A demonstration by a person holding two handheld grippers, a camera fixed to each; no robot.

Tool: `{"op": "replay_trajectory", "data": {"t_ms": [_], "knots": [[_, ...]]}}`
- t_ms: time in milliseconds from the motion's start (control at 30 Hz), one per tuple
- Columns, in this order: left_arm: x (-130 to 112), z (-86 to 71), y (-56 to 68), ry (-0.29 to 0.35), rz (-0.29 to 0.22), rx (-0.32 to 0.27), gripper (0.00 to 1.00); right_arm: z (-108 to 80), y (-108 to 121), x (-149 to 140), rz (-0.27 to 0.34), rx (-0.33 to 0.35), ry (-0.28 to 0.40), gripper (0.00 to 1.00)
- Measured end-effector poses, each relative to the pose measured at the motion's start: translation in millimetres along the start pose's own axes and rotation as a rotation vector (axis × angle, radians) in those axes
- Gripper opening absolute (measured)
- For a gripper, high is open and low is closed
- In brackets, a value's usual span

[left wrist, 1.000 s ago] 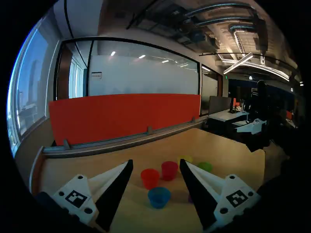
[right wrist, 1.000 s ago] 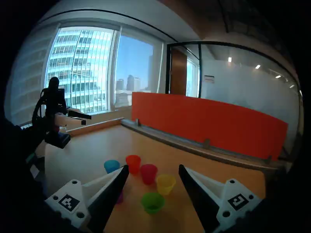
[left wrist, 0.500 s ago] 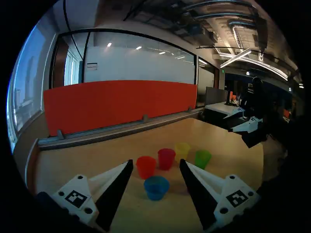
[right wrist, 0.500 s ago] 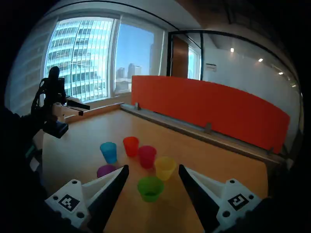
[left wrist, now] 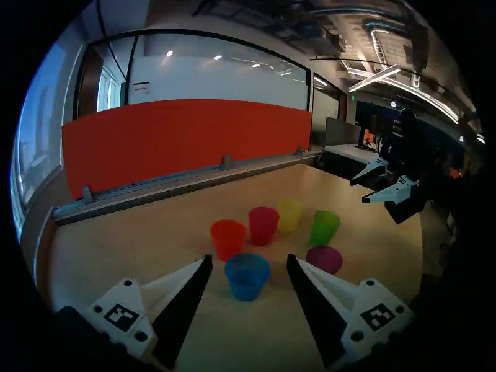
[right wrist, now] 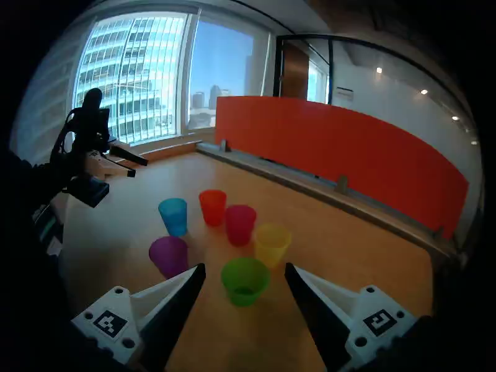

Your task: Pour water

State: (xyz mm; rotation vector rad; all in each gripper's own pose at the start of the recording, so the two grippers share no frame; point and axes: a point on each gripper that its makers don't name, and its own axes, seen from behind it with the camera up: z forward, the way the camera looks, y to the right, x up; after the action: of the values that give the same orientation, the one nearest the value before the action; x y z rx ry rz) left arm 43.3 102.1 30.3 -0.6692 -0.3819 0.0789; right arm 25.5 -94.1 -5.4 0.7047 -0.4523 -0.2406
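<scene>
Several small plastic cups stand grouped on a wooden table. In the left gripper view my left gripper (left wrist: 249, 268) is open, and the blue cup (left wrist: 247, 276) stands upright just beyond and between its fingertips. Behind it are the orange cup (left wrist: 227, 239), red cup (left wrist: 263, 225), yellow cup (left wrist: 290, 214), green cup (left wrist: 324, 227) and purple cup (left wrist: 324, 258). In the right gripper view my right gripper (right wrist: 244, 276) is open with the green cup (right wrist: 245, 281) between its fingertips, untouched. Farther off stand the purple cup (right wrist: 168, 255), blue cup (right wrist: 173, 216), orange cup (right wrist: 212, 206), red cup (right wrist: 240, 224) and yellow cup (right wrist: 271, 244).
An orange divider panel (left wrist: 180, 141) with a metal rail runs along the table's far edge. The right gripper (left wrist: 387, 189) shows at the right of the left gripper view; the left gripper (right wrist: 93, 158), held by a person, shows at the left of the right gripper view. Windows (right wrist: 136, 80) lie beyond.
Both grippers have tilted downward toward the table, so the cups sit higher and larger in view. The purple cup has come into sight. Neither gripper has closed.
</scene>
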Motion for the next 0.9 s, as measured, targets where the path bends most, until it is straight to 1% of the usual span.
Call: {"op": "replay_trajectory", "data": {"t_ms": [200,467,667,900], "knots": [[-17.6,9.7,-1.7,-0.033,0.017,-0.004,0.89,10.9,-0.2,-15.8,0.003,0.003,-0.026,1.00],[-44.2,22.9,-1.9,-0.090,0.026,-0.014,0.89,26.1,-2.1,-36.8,0.002,0.010,-0.065,1.00],[-62.4,33.2,-6.1,-0.133,0.041,-0.010,0.89,36.8,-4.1,-48.5,0.001,0.017,-0.090,0.99],[-78.9,44.7,-10.1,-0.178,0.032,-0.017,0.89,48.6,-6.1,-61.4,0.012,0.024,-0.116,0.99]]}}
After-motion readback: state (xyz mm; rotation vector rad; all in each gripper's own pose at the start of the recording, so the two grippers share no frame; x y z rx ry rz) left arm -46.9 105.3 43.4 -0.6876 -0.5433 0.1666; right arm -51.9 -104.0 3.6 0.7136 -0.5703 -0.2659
